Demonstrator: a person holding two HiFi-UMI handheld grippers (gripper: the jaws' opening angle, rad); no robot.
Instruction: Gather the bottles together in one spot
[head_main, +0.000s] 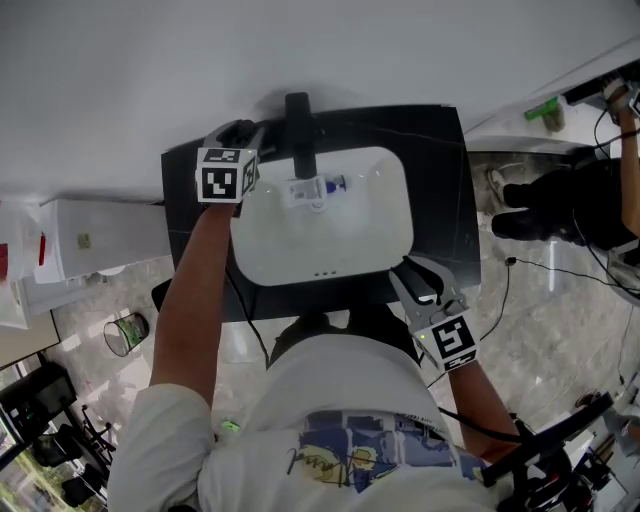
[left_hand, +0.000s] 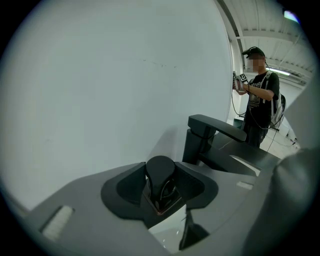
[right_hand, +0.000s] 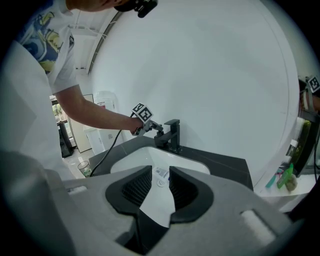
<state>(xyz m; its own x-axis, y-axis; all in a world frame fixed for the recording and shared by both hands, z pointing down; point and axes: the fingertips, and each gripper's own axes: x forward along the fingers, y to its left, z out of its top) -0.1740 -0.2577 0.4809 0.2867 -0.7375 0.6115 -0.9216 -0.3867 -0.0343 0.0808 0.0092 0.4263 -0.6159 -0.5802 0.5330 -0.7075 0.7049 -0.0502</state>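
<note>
**Q:** Left side?

**A:** My left hand-held gripper (left_hand: 161, 196) is at the back left corner of the sink (head_main: 385, 235), just beside the black faucet (head_main: 298, 130). The jaws are narrow and clamped on a dark round-topped item (left_hand: 160, 170). I can't tell if it's a bottle.

**Q:** Middle?

**A:** One pale bottle (head_main: 315, 188) lies on its side in the white sink, at the back of the basin right under the faucet spout. It has a blue bit at one end. The sink is set into a black worktop (head_main: 445, 170).

**Q:** Right?

**A:** My right hand-held gripper (right_hand: 160, 186) hovers at the front right rim of the sink, well apart from the bottle. Its jaws are wide with nothing between them, aimed into the basin. Another person (left_hand: 260, 100) stands beyond the worktop.
</note>
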